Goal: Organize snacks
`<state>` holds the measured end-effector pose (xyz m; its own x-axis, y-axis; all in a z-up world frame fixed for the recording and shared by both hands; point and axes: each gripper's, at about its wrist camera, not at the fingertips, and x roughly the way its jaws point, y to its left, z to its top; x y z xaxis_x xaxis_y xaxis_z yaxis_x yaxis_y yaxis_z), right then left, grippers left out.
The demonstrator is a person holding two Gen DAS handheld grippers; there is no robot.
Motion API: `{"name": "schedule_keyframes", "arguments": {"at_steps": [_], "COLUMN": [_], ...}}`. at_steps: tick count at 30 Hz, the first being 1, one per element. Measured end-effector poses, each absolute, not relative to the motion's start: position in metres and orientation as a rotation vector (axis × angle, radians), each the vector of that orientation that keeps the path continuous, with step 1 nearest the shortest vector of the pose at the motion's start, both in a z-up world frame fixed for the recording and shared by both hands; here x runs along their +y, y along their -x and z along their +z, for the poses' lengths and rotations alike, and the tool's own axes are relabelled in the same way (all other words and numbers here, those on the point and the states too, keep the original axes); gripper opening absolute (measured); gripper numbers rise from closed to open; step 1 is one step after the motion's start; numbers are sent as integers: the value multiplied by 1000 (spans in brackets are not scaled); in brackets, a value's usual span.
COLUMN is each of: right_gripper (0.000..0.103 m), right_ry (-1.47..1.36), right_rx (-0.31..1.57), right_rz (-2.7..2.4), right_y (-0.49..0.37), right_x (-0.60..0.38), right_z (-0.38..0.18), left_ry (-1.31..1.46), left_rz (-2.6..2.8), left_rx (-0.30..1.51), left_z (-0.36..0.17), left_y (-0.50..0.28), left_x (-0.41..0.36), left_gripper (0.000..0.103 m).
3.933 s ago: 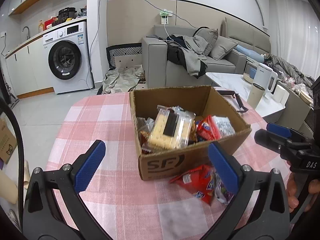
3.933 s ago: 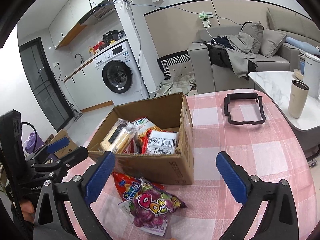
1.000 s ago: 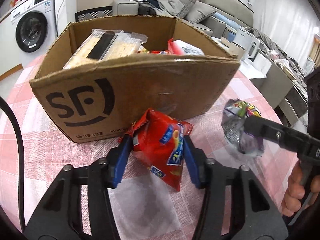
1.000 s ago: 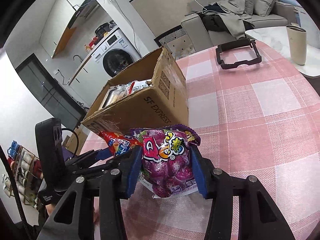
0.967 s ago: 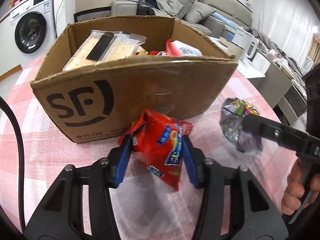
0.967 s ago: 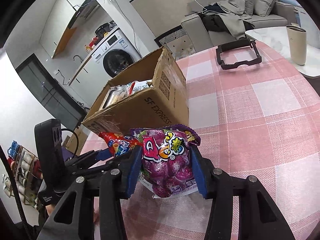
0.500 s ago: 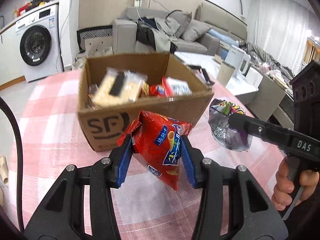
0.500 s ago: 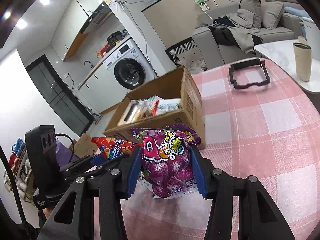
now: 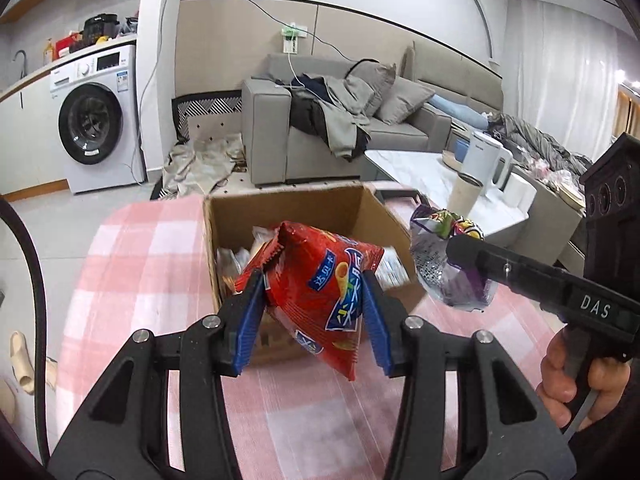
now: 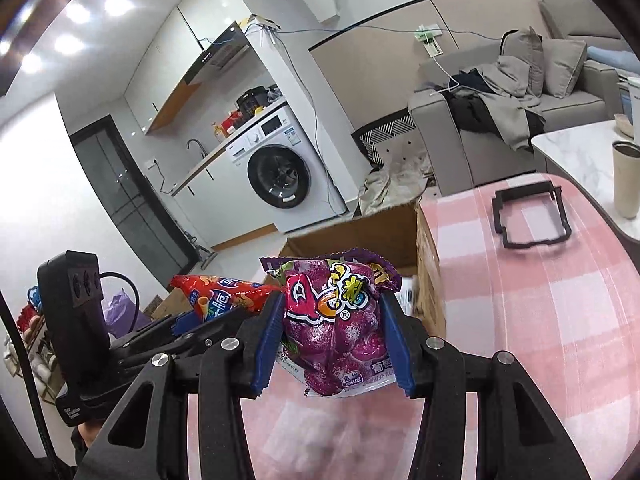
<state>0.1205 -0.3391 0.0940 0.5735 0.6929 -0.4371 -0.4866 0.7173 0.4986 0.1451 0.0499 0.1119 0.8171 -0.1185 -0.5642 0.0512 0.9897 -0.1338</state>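
Observation:
My left gripper (image 9: 312, 320) is shut on a red snack bag (image 9: 320, 292) and holds it in the air over the near side of the open cardboard box (image 9: 280, 208). My right gripper (image 10: 330, 340) is shut on a purple candy bag (image 10: 336, 320), raised beside the box (image 10: 372, 236). The purple bag (image 9: 444, 264) also shows in the left wrist view, at the box's right edge. The red bag (image 10: 224, 296) shows in the right wrist view, left of the purple one. Several snack packets (image 9: 236, 260) lie inside the box, mostly hidden.
The box stands on a round table with a pink checked cloth (image 9: 132, 264). A black plastic frame (image 10: 528, 216) lies on the cloth at the far right. A beige cup (image 10: 626, 176) and a white kettle (image 9: 486, 160) stand on a marble table beyond.
Both grippers closed on the two bags that lay in front of the box and lifted them off the cloth. Now both bags are high, at the box's top.

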Motion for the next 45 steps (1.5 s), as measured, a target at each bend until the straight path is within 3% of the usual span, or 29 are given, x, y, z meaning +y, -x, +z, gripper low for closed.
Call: {"name": "schedule_keyframes", "arguments": {"at_steps": [11, 15, 17, 20, 21, 25, 28, 45], "right_gripper": [48, 55, 57, 74, 80, 100, 102, 103], "right_ry": [-370, -338, -324, -306, -302, -282, -256, -130], "right_rx": [667, 675, 668, 636, 628, 593, 586, 465], "right_rz": [656, 626, 637, 634, 632, 632, 637, 658], "right_y": [-178, -184, -183, -174, -171, -155, -141, -61], "right_x": [-303, -293, -294, -300, -304, -317, -325, -340], "right_z": [82, 77, 76, 81, 83, 90, 92, 62], "left_ry": [111, 104, 99, 99, 97, 77, 73, 95], "left_rz": [-24, -15, -15, -12, -11, -10, 4, 71], "left_rx": [639, 655, 653, 639, 629, 602, 570, 463], "left_z": [92, 85, 84, 85, 87, 94, 96, 62], "left_y": [-218, -231, -233, -227, -223, -201, -181, -80], "left_x": [64, 60, 60, 60, 60, 55, 54, 49], "left_gripper": [44, 45, 50, 70, 81, 89, 102, 102]}}
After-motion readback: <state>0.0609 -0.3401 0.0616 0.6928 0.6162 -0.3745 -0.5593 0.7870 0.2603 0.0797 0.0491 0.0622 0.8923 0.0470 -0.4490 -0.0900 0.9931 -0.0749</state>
